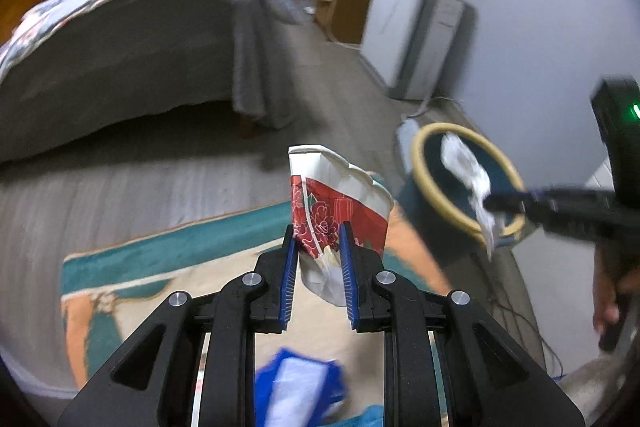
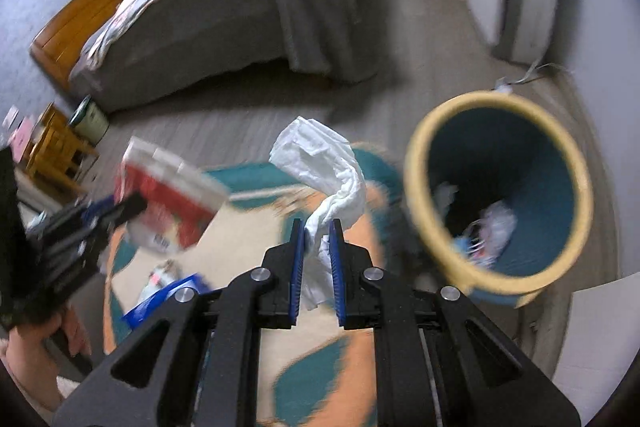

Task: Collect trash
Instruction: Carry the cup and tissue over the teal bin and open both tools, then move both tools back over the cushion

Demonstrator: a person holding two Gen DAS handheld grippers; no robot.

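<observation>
My left gripper (image 1: pixel 319 239) is shut on a crushed red-and-white paper cup (image 1: pixel 336 203) and holds it above the rug. The cup also shows in the right wrist view (image 2: pixel 172 199), held by the left gripper (image 2: pixel 120 211). My right gripper (image 2: pixel 317 235) is shut on a twisted white tissue (image 2: pixel 328 167), left of the bin. In the left wrist view the right gripper (image 1: pixel 496 203) holds the tissue (image 1: pixel 468 167) over the bin's rim. The teal bin (image 2: pixel 440 155) with a yellow rim (image 1: pixel 424 183) holds several scraps of trash.
A teal, orange and cream rug (image 1: pixel 160 259) covers the floor below. A blue-and-white packet (image 1: pixel 300 387) lies on it, also in the right wrist view (image 2: pixel 160 299). A bed (image 1: pixel 140 47) stands behind, white cabinets (image 1: pixel 412 27) along the right wall, a wooden stool (image 2: pixel 56 151) at the left.
</observation>
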